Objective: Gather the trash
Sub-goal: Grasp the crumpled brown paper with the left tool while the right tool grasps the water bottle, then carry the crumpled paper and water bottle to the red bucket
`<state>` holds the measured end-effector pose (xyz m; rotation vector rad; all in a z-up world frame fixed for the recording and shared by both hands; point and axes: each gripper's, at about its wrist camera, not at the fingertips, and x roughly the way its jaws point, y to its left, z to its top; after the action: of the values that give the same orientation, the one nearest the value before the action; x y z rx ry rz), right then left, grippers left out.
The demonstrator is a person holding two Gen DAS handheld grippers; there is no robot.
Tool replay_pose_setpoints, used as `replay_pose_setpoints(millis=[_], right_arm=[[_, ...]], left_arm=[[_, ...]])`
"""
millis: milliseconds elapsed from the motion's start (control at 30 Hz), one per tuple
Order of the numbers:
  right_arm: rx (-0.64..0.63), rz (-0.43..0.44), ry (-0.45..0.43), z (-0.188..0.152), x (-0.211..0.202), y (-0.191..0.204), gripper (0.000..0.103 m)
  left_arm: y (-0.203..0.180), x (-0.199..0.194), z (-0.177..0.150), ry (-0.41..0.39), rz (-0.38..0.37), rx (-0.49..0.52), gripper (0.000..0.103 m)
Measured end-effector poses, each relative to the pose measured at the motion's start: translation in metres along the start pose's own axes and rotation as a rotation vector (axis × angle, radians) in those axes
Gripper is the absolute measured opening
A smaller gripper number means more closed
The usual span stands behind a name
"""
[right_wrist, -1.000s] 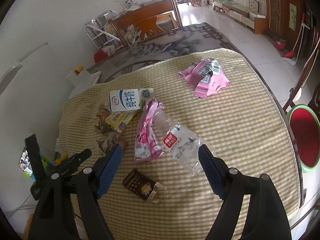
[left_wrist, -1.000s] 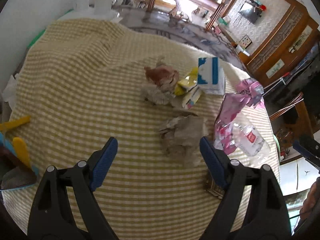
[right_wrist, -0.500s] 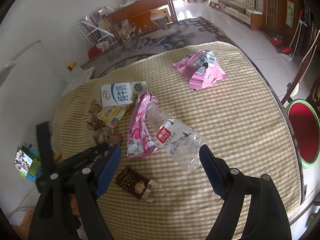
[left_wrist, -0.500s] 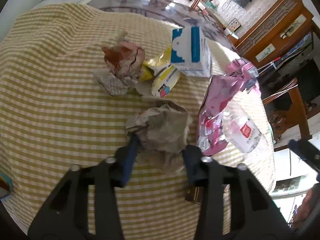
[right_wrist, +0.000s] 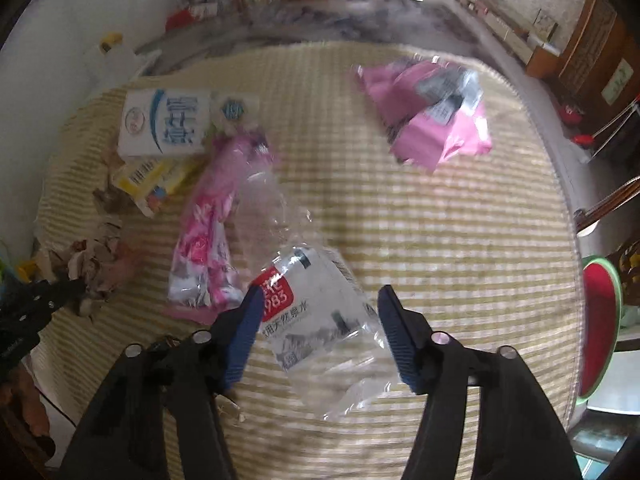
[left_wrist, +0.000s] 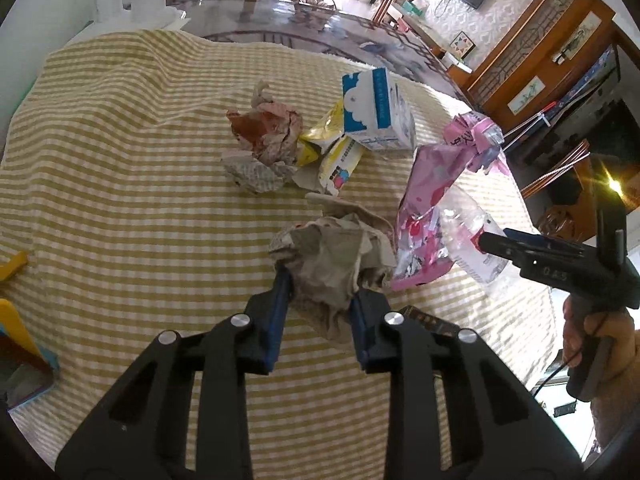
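Note:
My left gripper (left_wrist: 320, 300) is shut on a grey crumpled paper wad (left_wrist: 336, 256) on the striped tablecloth. My right gripper (right_wrist: 320, 320) is open, its fingers on either side of a crushed clear plastic bottle (right_wrist: 316, 312) with a red label; the gripper also shows in the left wrist view (left_wrist: 520, 248). A pink snack wrapper (right_wrist: 208, 240) lies left of the bottle. A blue-and-white milk carton (left_wrist: 376, 108), yellow wrappers (left_wrist: 332, 152) and a reddish paper wad (left_wrist: 264, 132) lie farther back. Another pink wrapper (right_wrist: 432, 120) lies at the far right.
A small dark brown packet (left_wrist: 424, 320) lies just behind my left gripper's right finger. A red bin with a green rim (right_wrist: 600, 320) stands on the floor past the table's right edge. A dustpan-like tray (left_wrist: 20, 352) sits at the left edge.
My left gripper has closed on the grey paper wad and holds it. My right gripper has moved down and forward, so its open fingers now flank the plastic bottle.

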<state>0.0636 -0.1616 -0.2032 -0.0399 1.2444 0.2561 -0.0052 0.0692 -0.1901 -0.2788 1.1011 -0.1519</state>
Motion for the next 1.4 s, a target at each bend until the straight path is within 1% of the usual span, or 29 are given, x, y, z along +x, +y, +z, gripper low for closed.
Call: replay_pose_setpoints(millis=[33, 67, 100, 200, 300, 367, 400, 567, 700, 767, 800, 833, 867, 933, 967, 1000, 1033, 1100, 1233, 1267, 1333, 1367, 1400], right_arm=[[0.004, 0.008, 0.005, -0.001, 0.001, -0.001, 0.055], [0.0, 0.007, 0.004, -0.002, 0.0, -0.001, 0.052], [0.002, 0.007, 0.004, -0.003, -0.001, -0.002, 0.045], [0.027, 0.038, 0.023, -0.005, -0.007, -0.008, 0.038], [0.034, 0.056, 0.032, -0.008, -0.009, -0.01, 0.038], [0.036, 0.054, 0.029, -0.007, -0.009, -0.011, 0.04], [0.03, 0.046, 0.028, -0.005, -0.011, -0.005, 0.042], [-0.011, 0.009, 0.031, -0.002, -0.005, 0.005, 0.05], [-0.037, -0.017, 0.024, -0.003, -0.004, 0.011, 0.052], [-0.058, -0.035, 0.018, -0.002, -0.004, 0.016, 0.053], [-0.063, -0.04, 0.015, -0.001, -0.003, 0.017, 0.056], [-0.068, -0.045, 0.013, -0.001, -0.003, 0.018, 0.058], [-0.071, -0.049, 0.011, -0.001, -0.002, 0.018, 0.061], [-0.069, -0.056, 0.013, -0.001, 0.0, 0.018, 0.062], [-0.067, -0.056, 0.015, -0.001, 0.0, 0.017, 0.063], [-0.065, -0.056, 0.017, -0.001, 0.001, 0.016, 0.066], [-0.066, -0.057, 0.018, -0.001, 0.001, 0.016, 0.068], [-0.069, -0.064, 0.026, -0.001, 0.004, 0.017, 0.075], [-0.09, -0.086, 0.067, -0.002, 0.017, 0.02, 0.076], [-0.093, -0.084, 0.072, -0.002, 0.019, 0.02, 0.075], [-0.096, -0.078, 0.077, -0.004, 0.024, 0.022, 0.067], [-0.093, -0.083, 0.076, -0.006, 0.025, 0.021, 0.06], [-0.089, -0.08, 0.069, -0.007, 0.023, 0.022, 0.059]], left_arm=[[-0.002, 0.002, 0.001, 0.003, 0.0, 0.001, 0.028], [-0.002, 0.004, 0.002, 0.005, 0.001, 0.001, 0.028], [-0.002, 0.005, 0.003, 0.007, 0.004, 0.003, 0.029], [-0.003, 0.009, 0.003, 0.015, 0.002, 0.005, 0.029], [-0.005, 0.015, 0.004, 0.022, -0.001, 0.011, 0.033], [-0.006, 0.019, 0.004, 0.027, -0.001, 0.016, 0.037], [-0.007, 0.022, 0.004, 0.032, -0.001, 0.019, 0.039], [-0.007, 0.025, 0.004, 0.041, -0.004, 0.019, 0.039], [-0.005, 0.024, 0.003, 0.04, 0.0, 0.006, 0.039], [-0.005, 0.024, 0.003, 0.037, -0.002, 0.005, 0.042], [-0.005, 0.024, 0.003, 0.037, -0.002, 0.004, 0.048], [-0.006, 0.026, 0.003, 0.042, -0.002, 0.004, 0.055], [-0.006, 0.028, 0.003, 0.048, -0.01, 0.003, 0.056], [-0.008, 0.031, 0.003, 0.058, -0.02, 0.004, 0.055], [-0.009, 0.031, 0.003, 0.056, -0.02, 0.006, 0.05], [-0.011, 0.029, 0.003, 0.049, -0.018, 0.011, 0.04], [-0.013, 0.028, 0.003, 0.043, -0.012, 0.016, 0.035], [-0.014, 0.024, 0.002, 0.032, -0.014, 0.021, 0.032], [-0.016, 0.011, 0.0, 0.0, -0.017, 0.032, 0.032], [-0.016, 0.007, 0.0, -0.007, -0.017, 0.036, 0.032], [-0.017, 0.001, 0.002, -0.017, -0.015, 0.044, 0.032], [-0.018, -0.002, 0.003, -0.023, -0.014, 0.049, 0.032], [-0.02, -0.006, 0.006, -0.034, -0.01, 0.06, 0.032]])
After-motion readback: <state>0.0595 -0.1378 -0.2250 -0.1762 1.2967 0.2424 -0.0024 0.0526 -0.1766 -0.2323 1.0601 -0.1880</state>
